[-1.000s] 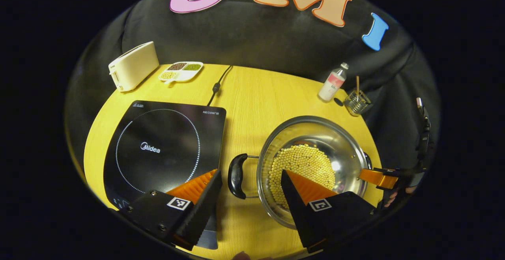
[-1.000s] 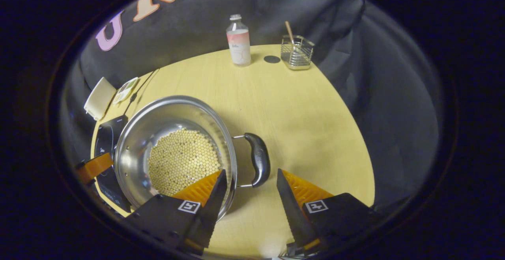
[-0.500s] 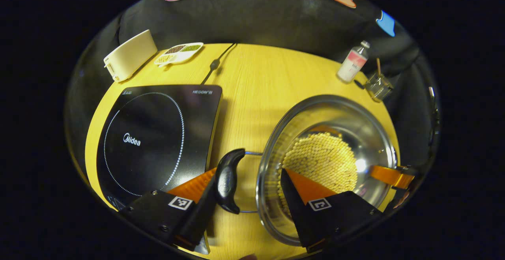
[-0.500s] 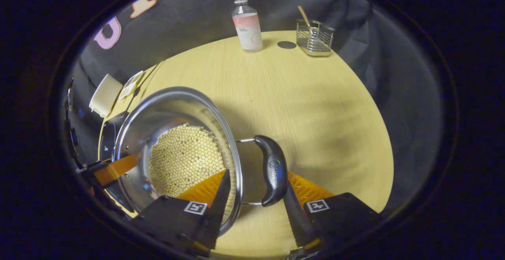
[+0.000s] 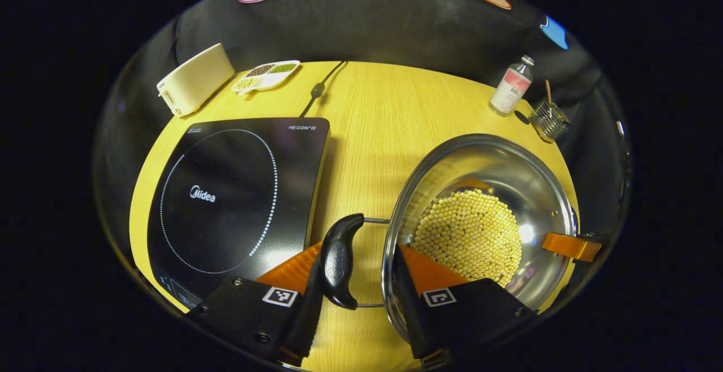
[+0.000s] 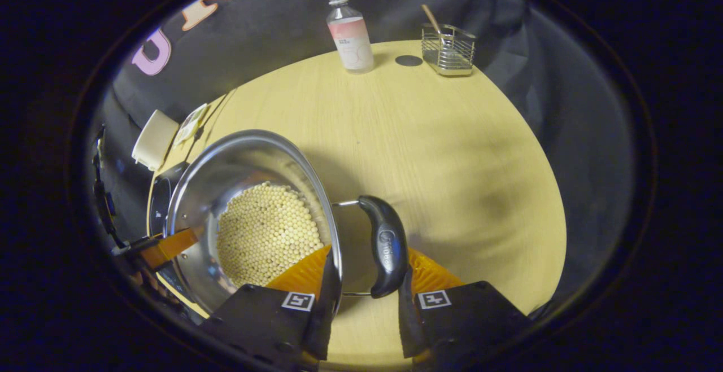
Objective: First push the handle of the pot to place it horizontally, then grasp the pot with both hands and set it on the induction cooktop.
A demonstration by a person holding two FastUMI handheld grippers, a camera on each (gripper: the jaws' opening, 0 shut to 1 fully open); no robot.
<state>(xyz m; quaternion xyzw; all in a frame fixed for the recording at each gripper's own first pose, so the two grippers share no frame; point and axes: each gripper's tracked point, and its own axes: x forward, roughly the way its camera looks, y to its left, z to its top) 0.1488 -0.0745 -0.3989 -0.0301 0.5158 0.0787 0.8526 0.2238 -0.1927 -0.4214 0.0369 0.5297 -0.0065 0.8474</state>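
A steel pot holding yellow beans is to the right of the black induction cooktop. Its handles point left and right. My left gripper is shut across the pot's left black handle: one finger is outside the handle and the other inside the pot wall. My right gripper grips the opposite handle the same way. One of its fingers shows at the pot's far rim in the left gripper view. Whether the pot rests on the table I cannot tell.
On the yellow wooden table, a cream box and a divided dish lie behind the cooktop, with its cable. A bottle and a wire basket stand at the back right.
Both grippers came down around the pot's handles, then their fingers narrowed onto handle and pot wall. The pot has shifted slightly right in the left gripper view.
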